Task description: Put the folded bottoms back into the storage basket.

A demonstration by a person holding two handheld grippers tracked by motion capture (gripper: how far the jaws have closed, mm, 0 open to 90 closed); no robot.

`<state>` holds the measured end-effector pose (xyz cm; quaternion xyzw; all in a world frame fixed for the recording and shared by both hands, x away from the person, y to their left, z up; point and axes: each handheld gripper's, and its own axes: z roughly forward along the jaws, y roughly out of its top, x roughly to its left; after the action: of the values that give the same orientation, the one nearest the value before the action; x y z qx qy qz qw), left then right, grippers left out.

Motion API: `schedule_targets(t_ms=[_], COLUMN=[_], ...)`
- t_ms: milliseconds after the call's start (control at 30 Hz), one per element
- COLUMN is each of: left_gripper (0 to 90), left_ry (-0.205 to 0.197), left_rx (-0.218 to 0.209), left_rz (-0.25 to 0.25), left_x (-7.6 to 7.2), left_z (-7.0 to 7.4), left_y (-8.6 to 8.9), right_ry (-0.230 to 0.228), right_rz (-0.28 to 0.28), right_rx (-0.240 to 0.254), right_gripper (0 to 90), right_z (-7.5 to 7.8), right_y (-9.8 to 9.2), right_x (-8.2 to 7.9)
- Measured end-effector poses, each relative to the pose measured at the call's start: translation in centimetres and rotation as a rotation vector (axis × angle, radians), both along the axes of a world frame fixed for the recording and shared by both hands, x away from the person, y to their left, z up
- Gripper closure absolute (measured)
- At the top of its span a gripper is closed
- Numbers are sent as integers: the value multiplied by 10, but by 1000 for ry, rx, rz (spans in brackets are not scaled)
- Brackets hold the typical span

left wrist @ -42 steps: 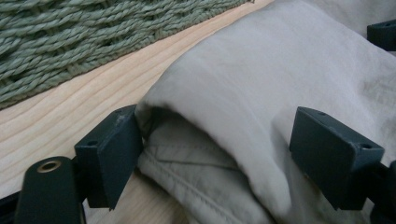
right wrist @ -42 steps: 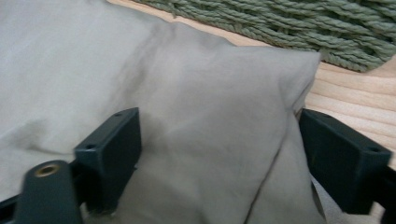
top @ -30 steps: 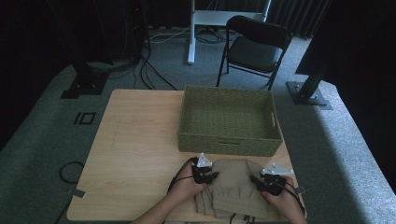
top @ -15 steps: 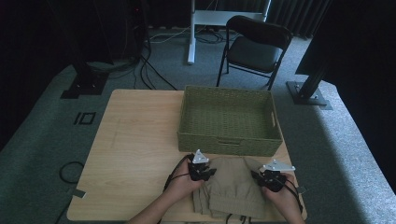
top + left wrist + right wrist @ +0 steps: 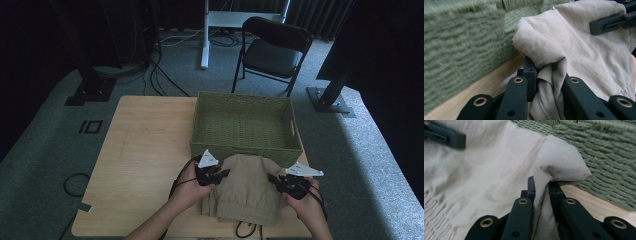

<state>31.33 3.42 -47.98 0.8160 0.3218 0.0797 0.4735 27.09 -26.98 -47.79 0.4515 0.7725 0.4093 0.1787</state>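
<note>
The folded beige garment (image 5: 246,192) sits low in the high view, right of centre, at the near edge of the wooden table (image 5: 145,150), and it is now bunched and raised where a second ago it lay flatter on the wood. At its left side the left gripper (image 5: 216,176) has its jaws clamped on a fold of the cloth; the left gripper view shows the fabric (image 5: 549,75) pinched tight between the black jaws and rising above them in a rounded hump. At the right side the right gripper (image 5: 278,181) holds the opposite edge the same way, and in the right gripper view a puffed corner of cloth (image 5: 559,165) stands up out of the closed jaws. Both pairs of jaws have just been closing, with the fabric between them, and both hands have come up a little since the earlier pictures, taking the far edge of the garment up with them. Just beyond it, in the middle of the high view, stands the green woven basket (image 5: 295,131), its near wall close behind the lifted cloth. Judging by this, the grasp is made and the lift has begun, with the basket the likely place for the garment to go next.
</note>
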Motion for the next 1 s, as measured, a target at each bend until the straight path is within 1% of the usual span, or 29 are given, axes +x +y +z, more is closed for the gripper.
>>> schedule_targets(t_ms=[33, 67, 100, 133, 167, 200, 233, 267, 300, 333, 367, 400, 433, 467, 500, 533, 600, 633, 667, 700, 733, 767, 800, 833, 867, 933, 967, 1000], left_gripper=[808, 808, 808, 808, 808, 808, 808, 808, 808, 808, 808, 808, 808, 808, 808, 808, 808, 808, 808, 808, 807, 808, 807, 807, 807, 807, 807, 807], left_ry=[0, -10, -10, -23, -23, -30, -40, -42, -42, -52, -56, -57, -57, -63, -72, -91, -106, -106, -122, -122, -134, -139, -141, -141, -145, -153, -153, -161], left_rx=[0, -12, -12, -19, -19, -13, -19, -23, -23, -33, -48, -54, -54, -53, -57, -57, -64, -64, -64, -64, -66, -77, -76, -76, -95, -108, -108, -108], left_rz=[0, 0, 0, 4, 4, 1, 1, -3, -3, -3, -4, -4, -4, -6, -6, -6, -5, -5, -8, -8, -9, -8, -7, -7, -5, -1, -1, -1], left_x=[0, 1, 1, 2, 2, 3, 3, 3, 3, 3, 4, 5, 5, 6, 7, 9, 10, 10, 12, 12, 14, 15, 16, 16, 20, 24, 24, 27], left_z=[0, 7, 7, 14, 14, 18, 21, 26, 26, 30, 37, 39, 39, 43, 48, 55, 63, 63, 70, 70, 78, 82, 85, 85, 91, 98, 98, 104], left_y=[0, 2, 2, 3, 3, 3, 3, 4, 4, 4, 5, 5, 5, 6, 7, 7, 7, 7, 6, 6, 6, 6, 6, 6, 7, 8, 8, 9], right_ry=[-5, -14, -14, -24, -24, -33, -33, -42, -42, -57, -64, -75, -75, -79, -92, -109, -125, -125, -142, -148, -157, -162, -173, -178, -185, -193, -193, -201], right_rz=[1, -1, -1, -1, -1, 1, 1, 6, 6, 6, 7, 7, 7, 6, 5, 4, 7, 7, 10, 12, 13, 17, 17, 18, 22, 27, 27, 30], right_rx=[7, 17, 17, 29, 29, 36, 36, 35, 35, 44, 43, 45, 45, 44, 50, 63, 65, 65, 63, 59, 67, 68, 63, 69, 68, 73, 73, 82], right_gripper=[843, 843, 843, 843, 843, 842, 842, 843, 843, 842, 842, 843, 843, 842, 842, 843, 842, 842, 843, 842, 842, 843, 842, 842, 842, 843, 843, 843], right_z=[2, 5, 5, 11, 11, 16, 16, 21, 21, 28, 30, 35, 35, 37, 43, 51, 59, 59, 68, 71, 76, 80, 85, 88, 93, 101, 101, 108], right_y=[0, 0, 0, 0, 0, 1, 1, 1, 1, 1, 0, -1, -1, -1, -3, -4, -5, -5, -5, -4, -4, -5, -5, -5, -5, -4, -4, -4], right_x=[0, 0, 0, 0, 0, 0, 0, -1, -1, -1, -1, 0, 0, 0, 0, 1, 1, 1, 1, 2, 2, 3, 4, 5, 6, 9, 9, 13])
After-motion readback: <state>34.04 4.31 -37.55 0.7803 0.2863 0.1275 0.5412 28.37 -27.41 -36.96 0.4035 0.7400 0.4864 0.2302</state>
